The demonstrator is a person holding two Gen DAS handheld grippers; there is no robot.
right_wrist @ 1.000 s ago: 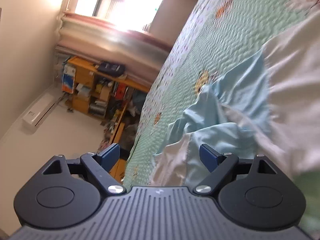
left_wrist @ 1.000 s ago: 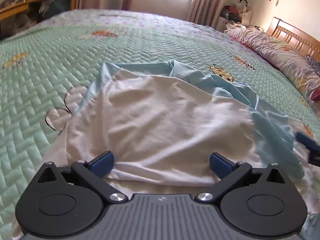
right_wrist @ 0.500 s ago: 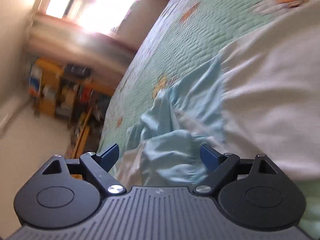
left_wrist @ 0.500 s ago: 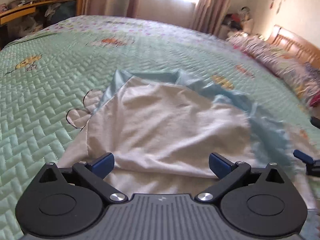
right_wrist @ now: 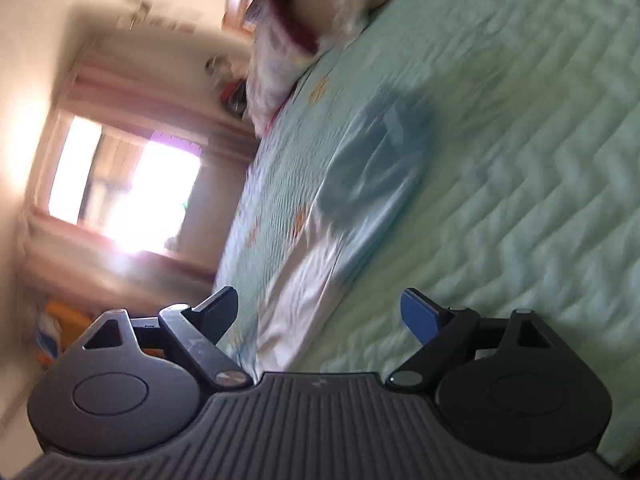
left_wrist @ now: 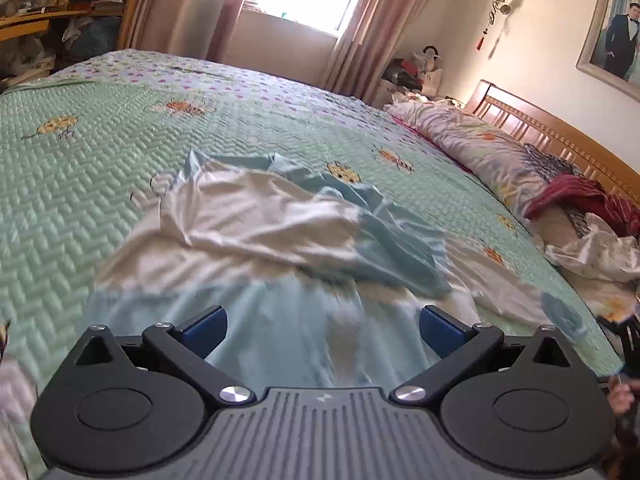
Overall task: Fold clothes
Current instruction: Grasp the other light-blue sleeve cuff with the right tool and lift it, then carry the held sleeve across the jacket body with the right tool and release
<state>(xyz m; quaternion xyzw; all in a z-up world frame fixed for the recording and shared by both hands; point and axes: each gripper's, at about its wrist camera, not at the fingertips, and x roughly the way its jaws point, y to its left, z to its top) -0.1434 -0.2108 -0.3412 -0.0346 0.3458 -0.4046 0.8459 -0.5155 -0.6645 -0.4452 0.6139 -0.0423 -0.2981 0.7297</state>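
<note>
Lay rumpled on the bed [left_wrist: 80, 184]: shirt [left_wrist: 256, 224], white half doubled loosely over blue. Left claw [left_wrist: 322, 330] spread wide, empty, over the near hem; right claw [right_wrist: 320, 312] likewise apart, empty. Risk judged: loose bunched layers likely to slide, skewing any crease.

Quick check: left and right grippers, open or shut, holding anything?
Left gripper: open, holding nothing, above the garment.
Right gripper: open, holding nothing.
</note>
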